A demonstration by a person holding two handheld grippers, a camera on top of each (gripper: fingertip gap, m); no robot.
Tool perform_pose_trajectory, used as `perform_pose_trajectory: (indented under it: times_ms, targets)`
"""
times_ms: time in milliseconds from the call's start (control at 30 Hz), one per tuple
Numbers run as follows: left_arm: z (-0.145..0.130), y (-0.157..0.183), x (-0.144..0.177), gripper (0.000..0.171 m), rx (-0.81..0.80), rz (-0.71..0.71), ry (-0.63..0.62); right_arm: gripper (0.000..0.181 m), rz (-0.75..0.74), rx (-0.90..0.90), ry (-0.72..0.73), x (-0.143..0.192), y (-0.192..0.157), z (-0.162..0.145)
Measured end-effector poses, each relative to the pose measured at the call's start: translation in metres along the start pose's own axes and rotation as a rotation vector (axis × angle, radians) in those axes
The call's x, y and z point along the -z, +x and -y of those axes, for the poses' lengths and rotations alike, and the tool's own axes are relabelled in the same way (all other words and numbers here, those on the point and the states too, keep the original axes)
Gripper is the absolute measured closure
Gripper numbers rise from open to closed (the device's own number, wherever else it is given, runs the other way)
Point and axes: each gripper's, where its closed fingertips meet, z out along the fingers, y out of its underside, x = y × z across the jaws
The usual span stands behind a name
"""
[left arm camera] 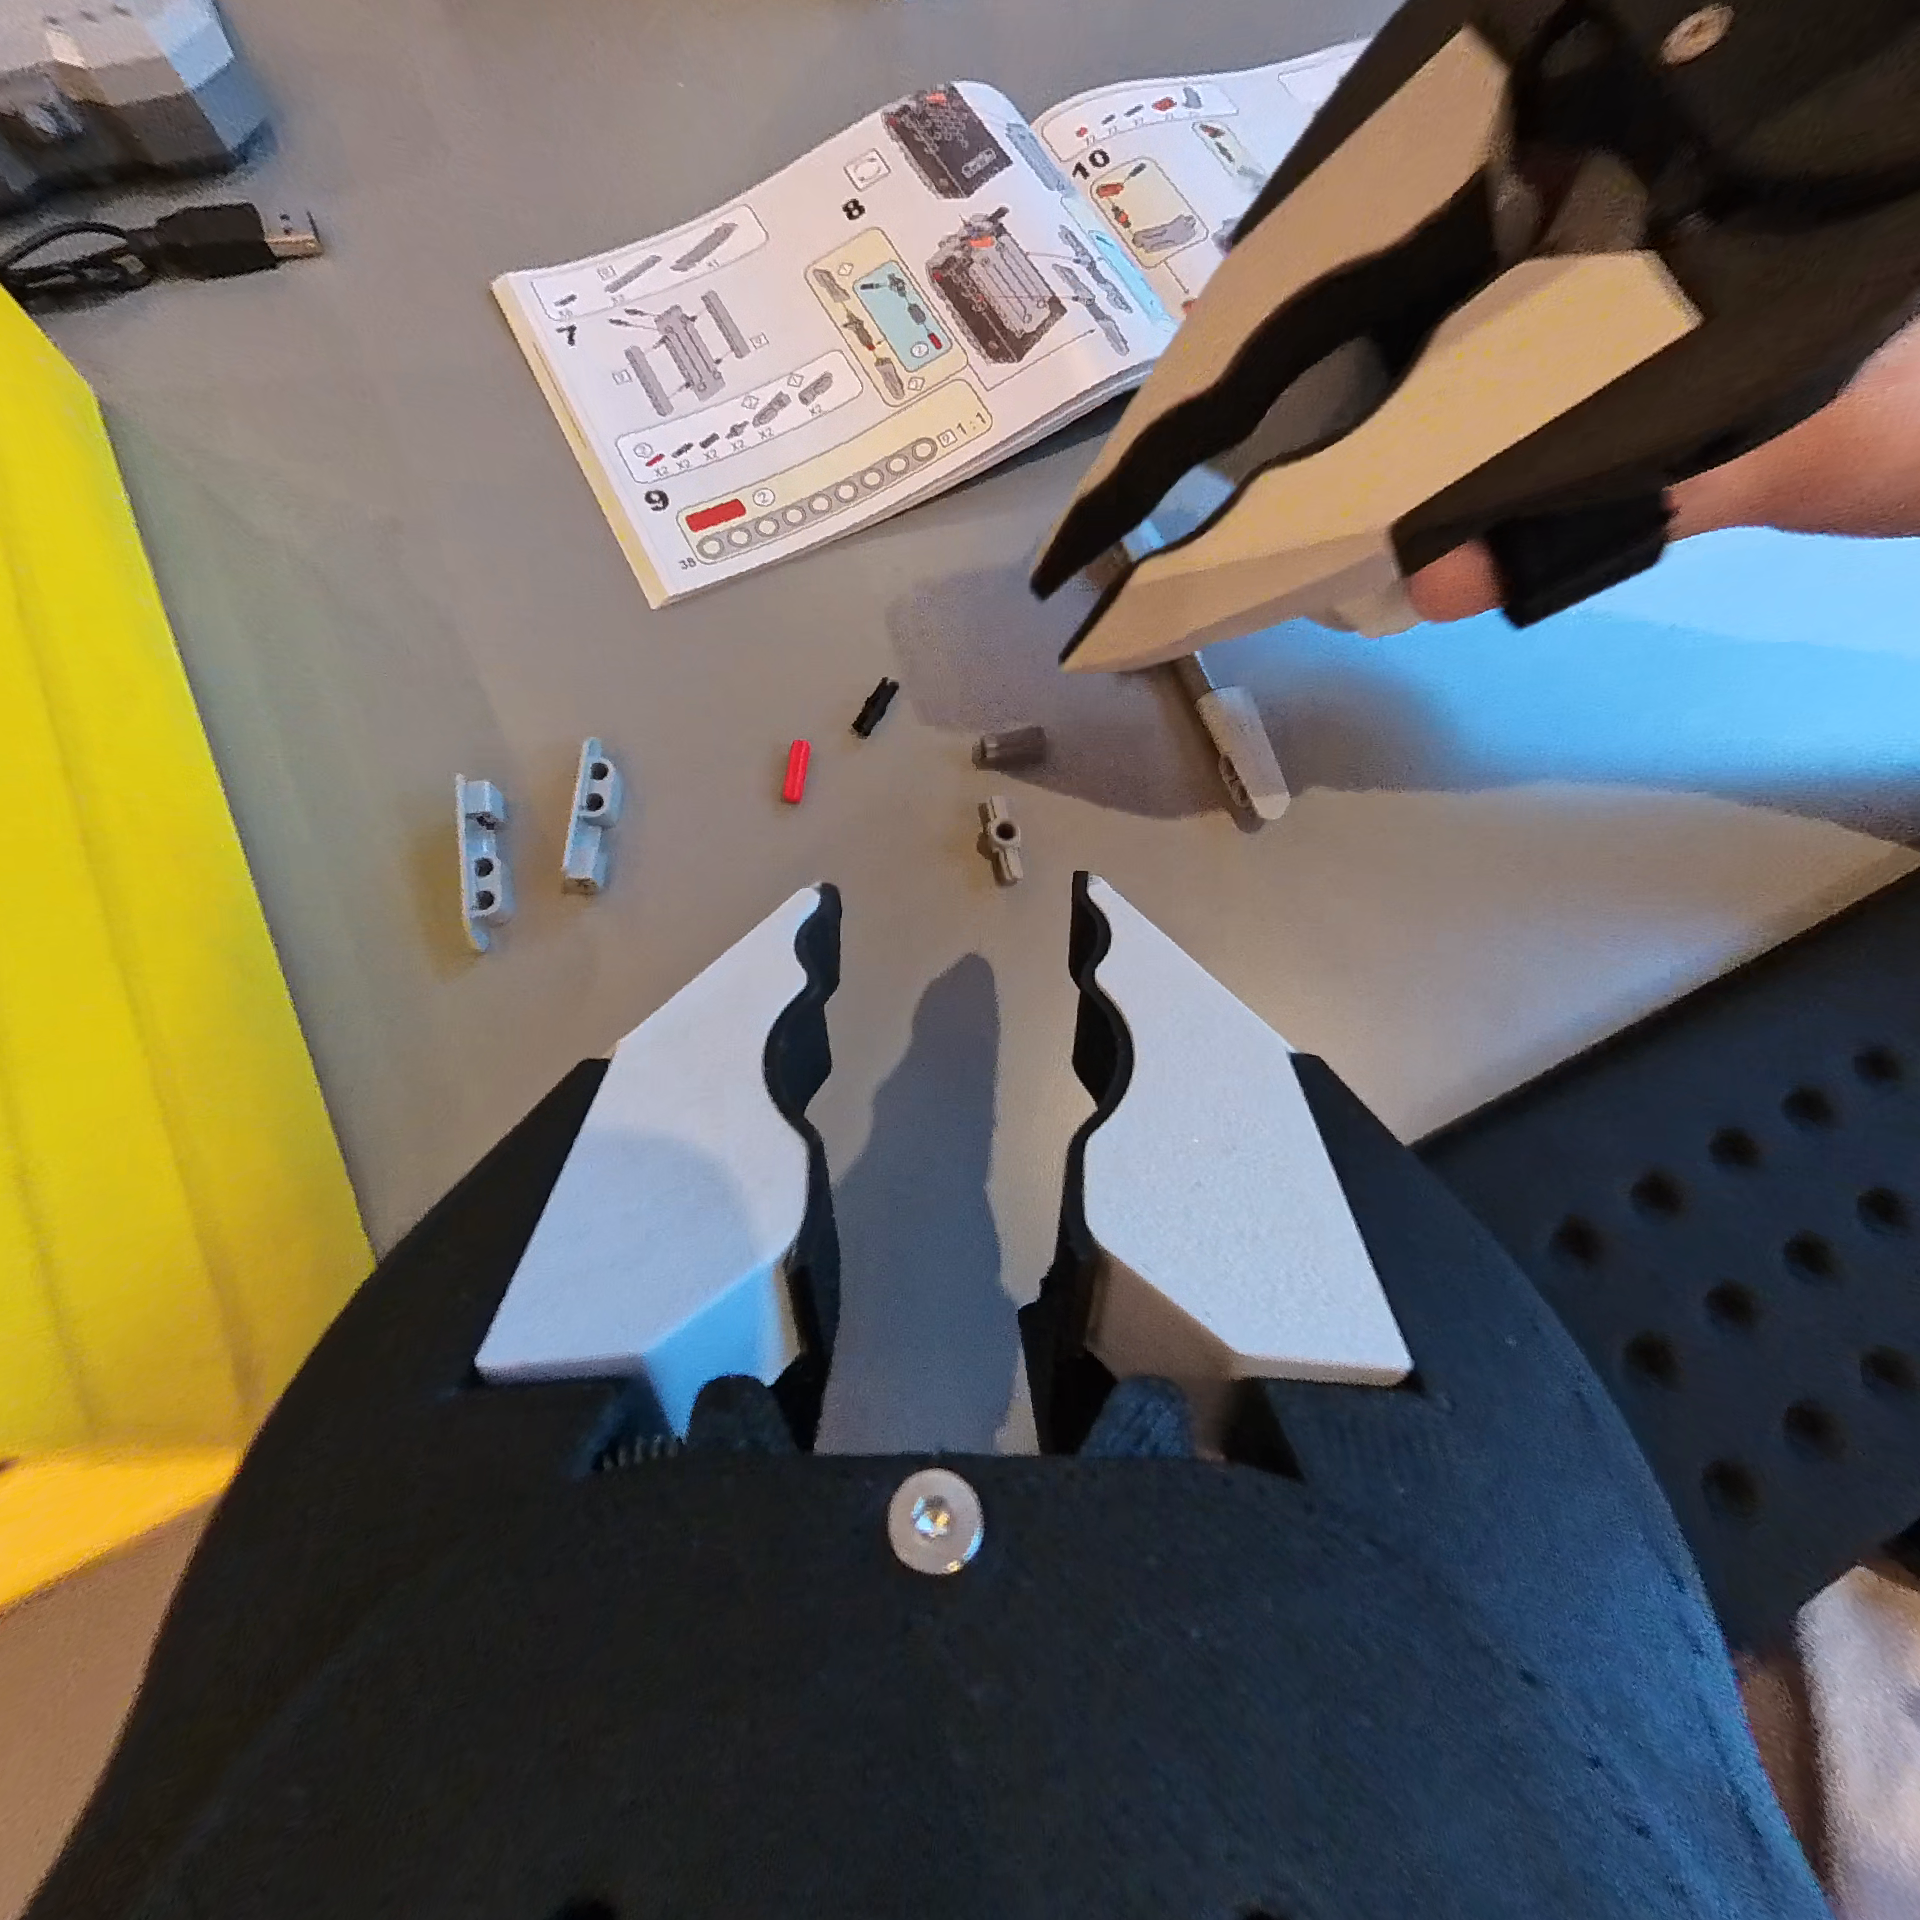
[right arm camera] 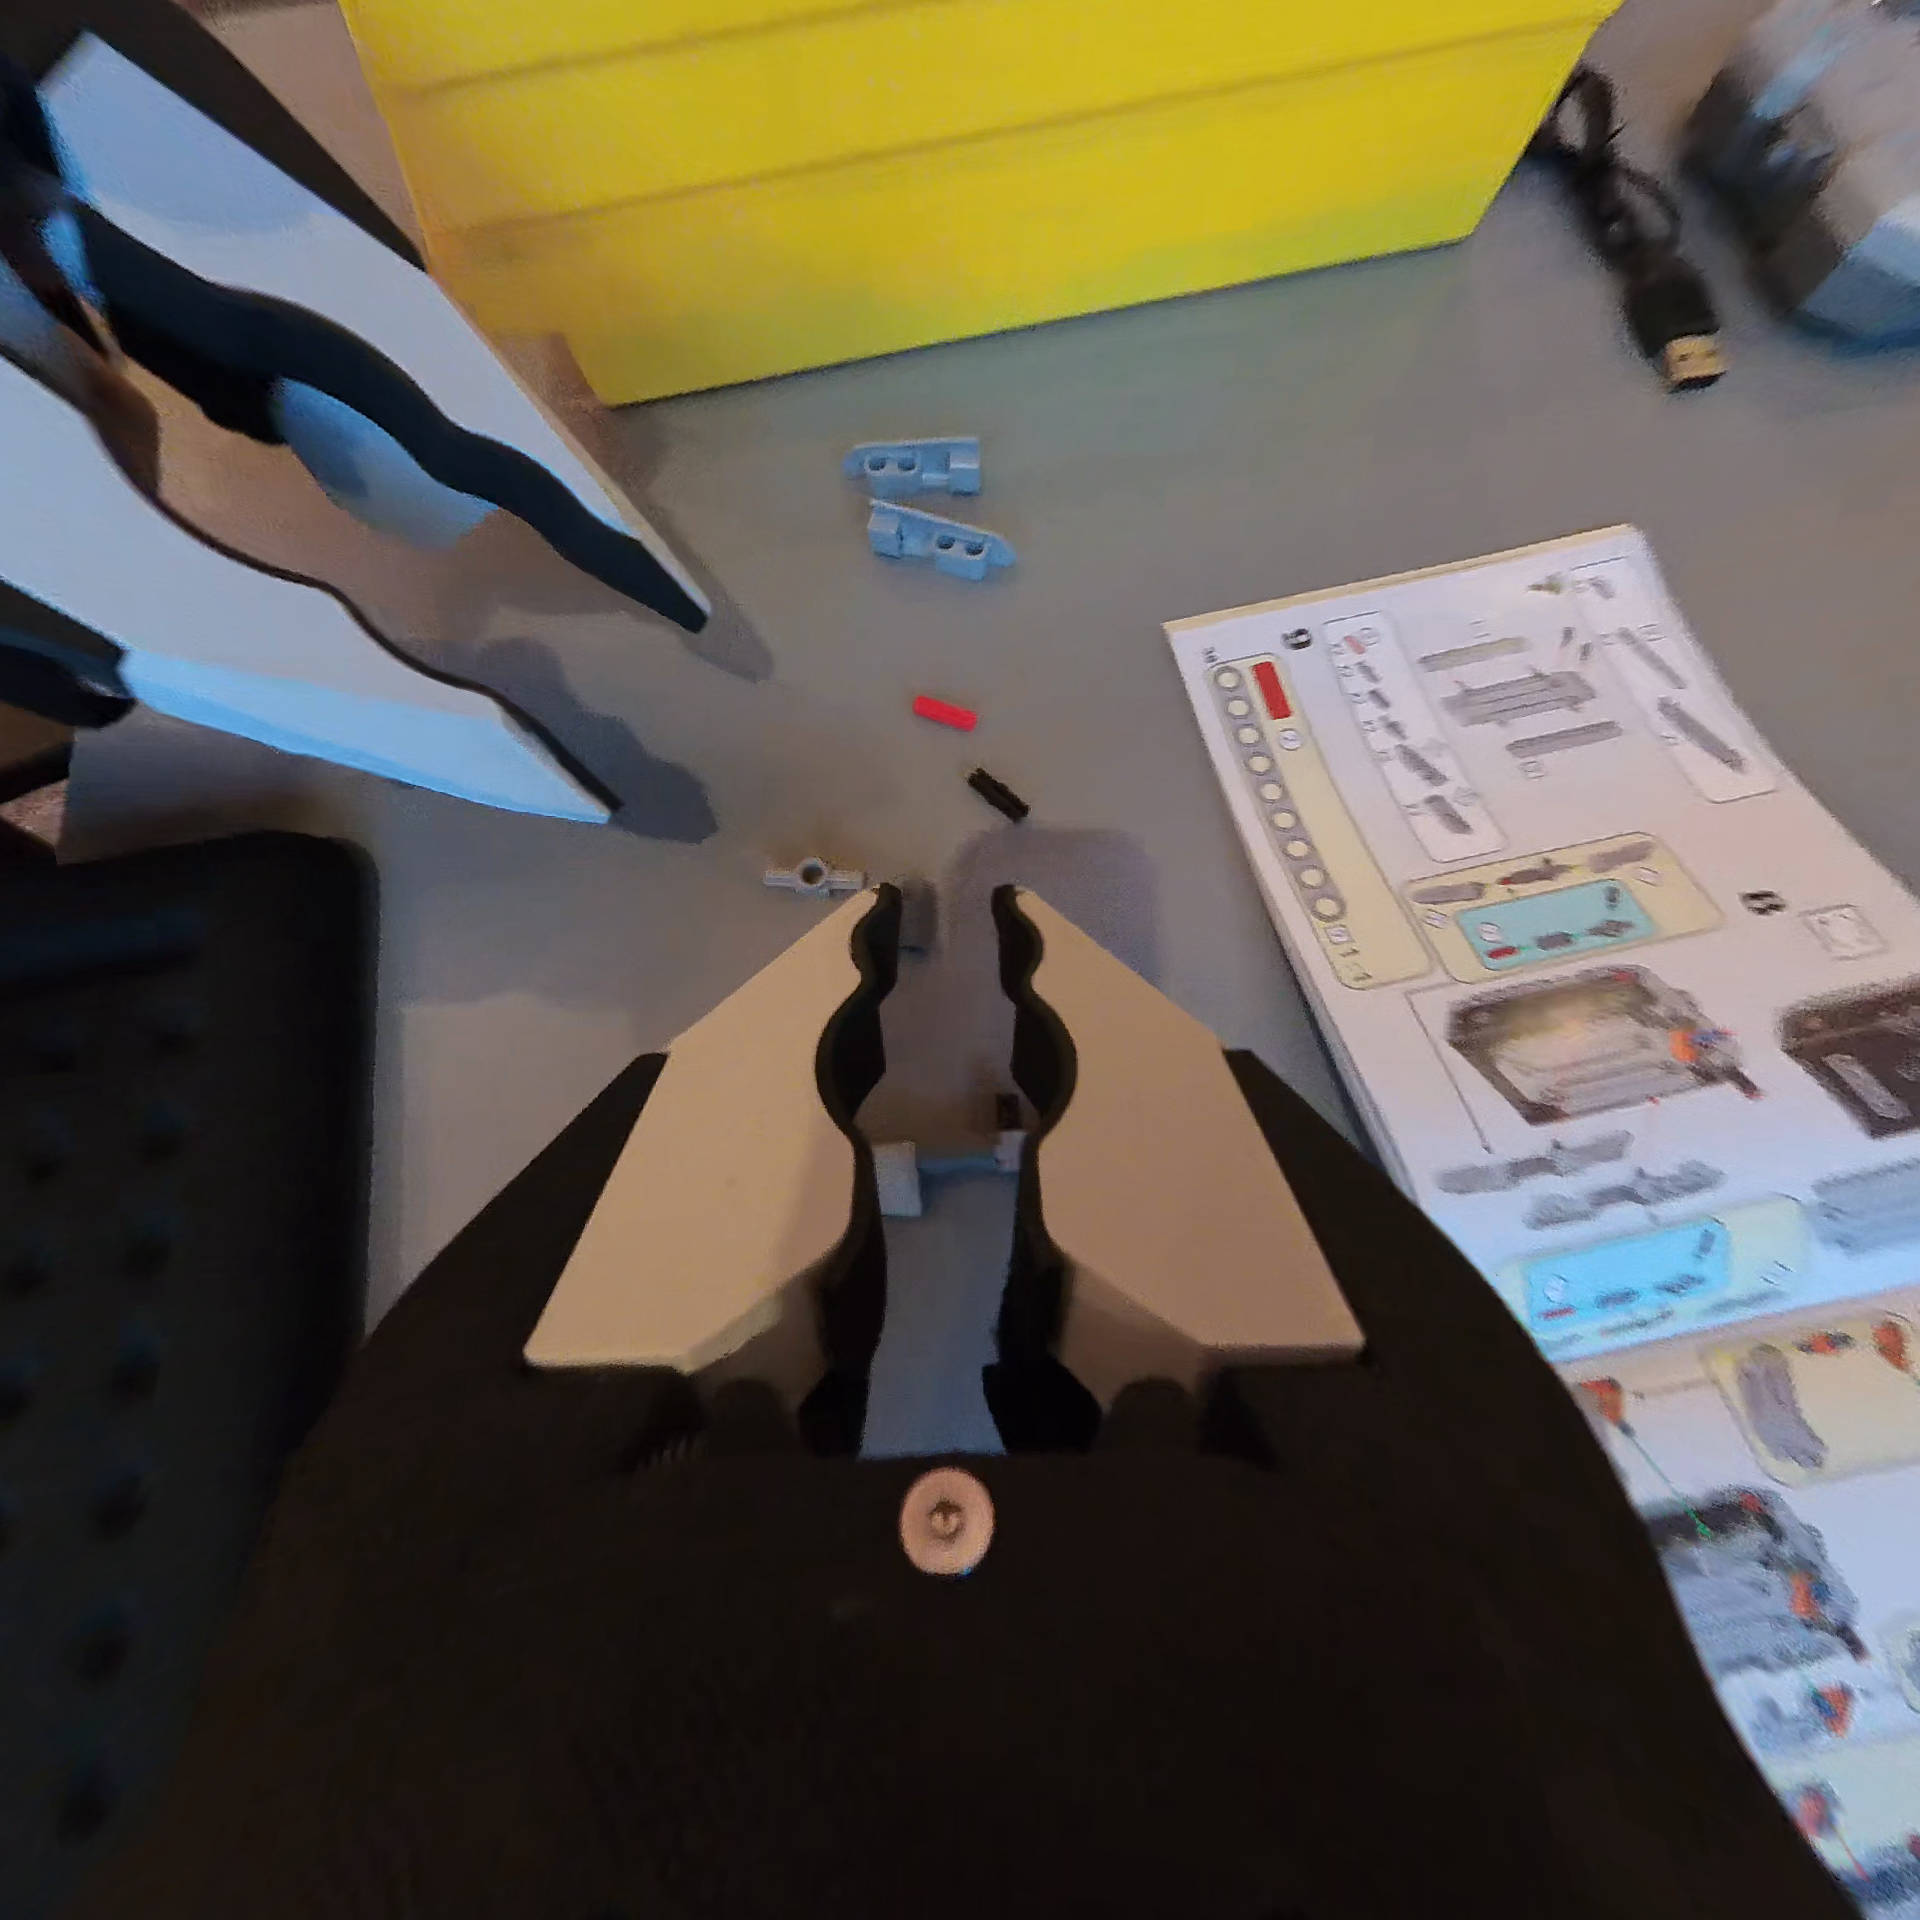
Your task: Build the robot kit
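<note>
My left gripper (left arm camera: 956, 891) is open and empty, low over the grey table, with a grey cross connector (left arm camera: 1000, 836) just ahead of its tips. My right gripper (right arm camera: 943, 896) is open with a narrow gap and hovers over a long grey beam (right arm camera: 951, 1158) that lies crosswise under its fingers. In the left wrist view the right gripper (left arm camera: 1060, 623) covers part of that beam (left arm camera: 1236, 748). A dark grey connector (right arm camera: 916, 914) lies by its left fingertip. A red pin (left arm camera: 795, 771) and a black pin (left arm camera: 875, 707) lie between the grippers.
Two light grey bracket pieces (left arm camera: 483, 852) (left arm camera: 594, 816) lie left of the pins. An open instruction booklet (left arm camera: 831, 343) lies beyond. A yellow bin (left arm camera: 104, 935), a black USB cable (left arm camera: 208, 244), a grey device (right arm camera: 1818, 177) and a black perforated board (left arm camera: 1714, 1247) border the area. Tip to tip, the grippers are about 7 cm apart. The black pin (left arm camera: 875, 707) sits 5 cm or so from the ends of my right fingers. The right camera catches it too, in the right wrist view (right arm camera: 1000, 796).
</note>
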Motion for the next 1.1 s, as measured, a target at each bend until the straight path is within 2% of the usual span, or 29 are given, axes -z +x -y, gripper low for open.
perform_pose_trajectory:
  times_ms: [200, 367, 433, 533, 600, 700, 767, 833, 900, 967, 1033, 1100]
  targets:
    - [-0.002, -0.006, 0.018, 0.129, 0.007, 0.021, 0.025, 0.166, 0.009, -0.016, -0.137, -0.019, -0.006, -0.012]
    - [0.0, -0.012, 0.025, 0.129, 0.022, 0.028, 0.046, 0.166, -0.006, 0.003, -0.174, -0.025, -0.006, -0.017]
    - [0.001, -0.013, 0.026, 0.129, 0.022, 0.031, 0.049, 0.174, -0.005, 0.019, -0.196, -0.026, -0.007, -0.021]
    - [0.004, -0.013, 0.028, 0.13, 0.021, 0.028, 0.056, 0.175, -0.039, 0.062, -0.173, -0.019, -0.001, -0.016]
    - [0.007, -0.013, 0.03, 0.13, 0.021, 0.021, 0.065, 0.175, -0.062, 0.094, -0.053, 0.01, 0.004, 0.009]
    - [0.017, -0.008, 0.035, 0.132, 0.018, -0.025, 0.118, 0.176, -0.054, 0.097, 0.32, 0.085, 0.005, 0.062]
    - [0.031, 0.0, 0.039, 0.131, 0.008, -0.087, 0.198, 0.176, -0.016, 0.04, 0.523, 0.131, 0.005, 0.074]
    - [0.048, 0.015, 0.045, 0.133, -0.03, -0.173, 0.307, 0.176, 0.097, -0.067, 0.669, 0.159, -0.002, 0.069]
    - [0.063, 0.036, 0.05, 0.138, -0.07, -0.287, 0.42, 0.176, 0.199, -0.147, 0.806, 0.174, -0.008, 0.058]
    - [0.073, 0.059, 0.052, 0.144, -0.053, -0.423, 0.49, 0.176, 0.161, -0.177, 0.925, 0.179, -0.004, 0.047]
    - [0.083, 0.078, 0.054, 0.152, 0.01, -0.543, 0.542, 0.176, 0.116, -0.181, 0.973, 0.179, -0.003, 0.042]
    - [0.089, 0.089, 0.051, 0.153, 0.053, -0.598, 0.567, 0.176, 0.163, -0.144, 0.943, 0.172, -0.015, 0.043]
